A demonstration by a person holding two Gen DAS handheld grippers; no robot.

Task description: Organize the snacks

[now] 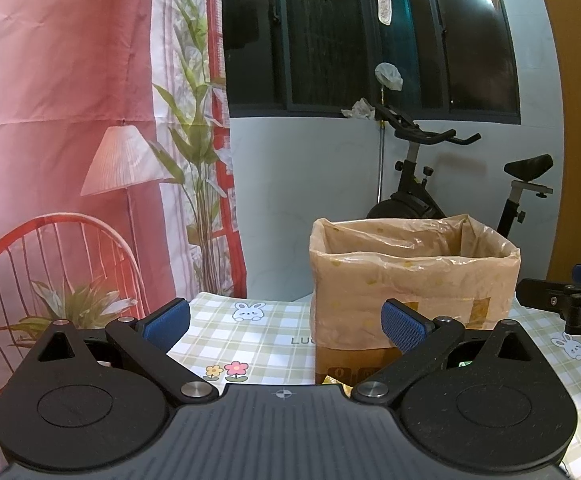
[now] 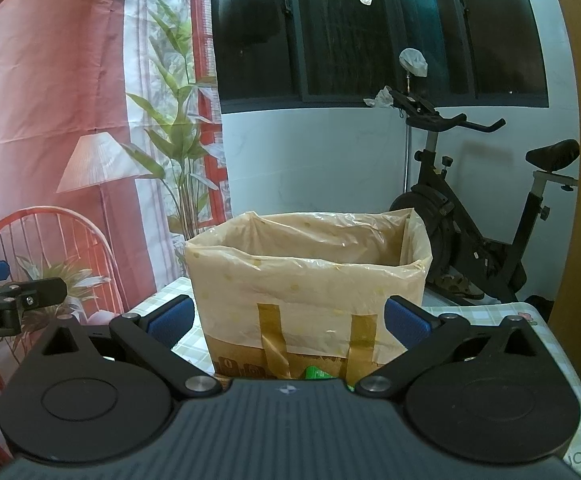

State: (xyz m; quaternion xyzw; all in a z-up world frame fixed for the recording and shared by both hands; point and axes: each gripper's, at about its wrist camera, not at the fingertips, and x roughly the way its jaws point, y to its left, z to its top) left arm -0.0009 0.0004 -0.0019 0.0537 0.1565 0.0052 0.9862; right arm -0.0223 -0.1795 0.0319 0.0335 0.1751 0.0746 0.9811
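Note:
A cardboard box lined with a tan plastic bag (image 1: 410, 276) stands on the checked tablecloth (image 1: 250, 336); it also shows in the right wrist view (image 2: 310, 280). My left gripper (image 1: 286, 320) is open and empty, to the left front of the box. My right gripper (image 2: 288, 320) is open and empty, straight in front of the box. A yellow snack wrapper (image 1: 332, 380) peeks out at the box's foot, and a green packet (image 2: 318, 372) lies low in front of the box. The box's inside is hidden.
A printed backdrop (image 1: 70, 140) hangs at the left. An exercise bike (image 2: 490, 220) stands behind the table at the right. The other gripper's arm (image 1: 562, 296) shows at the right edge, and in the right wrist view (image 2: 14, 300) at the left.

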